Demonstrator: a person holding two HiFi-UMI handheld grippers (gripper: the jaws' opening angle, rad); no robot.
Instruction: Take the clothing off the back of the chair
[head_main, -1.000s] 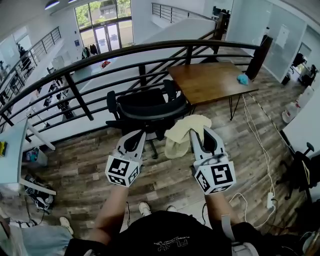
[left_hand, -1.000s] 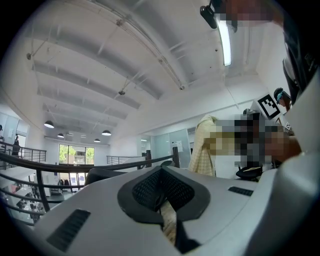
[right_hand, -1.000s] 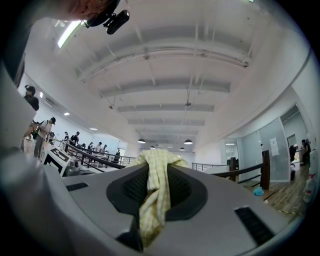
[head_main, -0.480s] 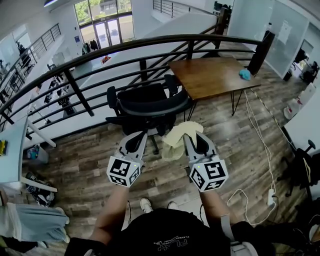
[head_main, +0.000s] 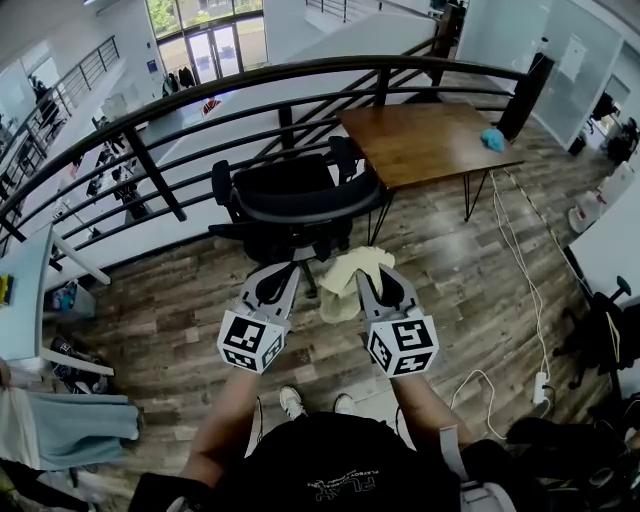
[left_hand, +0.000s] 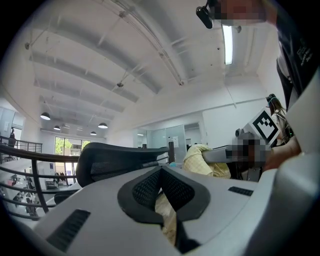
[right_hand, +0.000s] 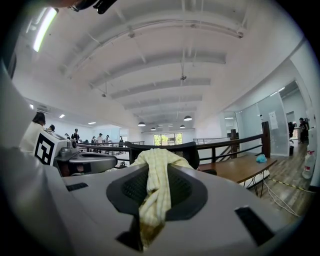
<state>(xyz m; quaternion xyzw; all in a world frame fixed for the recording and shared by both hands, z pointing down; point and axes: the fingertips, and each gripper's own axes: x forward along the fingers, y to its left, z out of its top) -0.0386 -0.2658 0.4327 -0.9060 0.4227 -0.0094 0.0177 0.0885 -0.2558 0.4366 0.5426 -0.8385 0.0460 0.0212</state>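
A black office chair (head_main: 290, 205) stands by the railing with its backrest bare. The pale yellow checked clothing (head_main: 345, 280) hangs in the air in front of the chair, apart from it. My right gripper (head_main: 368, 275) is shut on it; in the right gripper view the cloth (right_hand: 157, 175) drapes over and down between the closed pads. My left gripper (head_main: 285, 275) is beside it on the left, jaws shut at the tips (left_hand: 161, 172). A strip of yellow cloth shows through the slit below them. The chair back (left_hand: 115, 157) is ahead of it.
A dark metal railing (head_main: 150, 130) runs behind the chair above a lower floor. A wooden table (head_main: 430, 145) with a blue item (head_main: 487, 140) stands at the right. Cables (head_main: 520, 270) trail over the wood floor. A white desk edge (head_main: 25, 300) is at the left.
Both grippers have sunk and come closer to me, the right one more. The yellow clothing came down with the right gripper and now hangs lower, farther from the chair.
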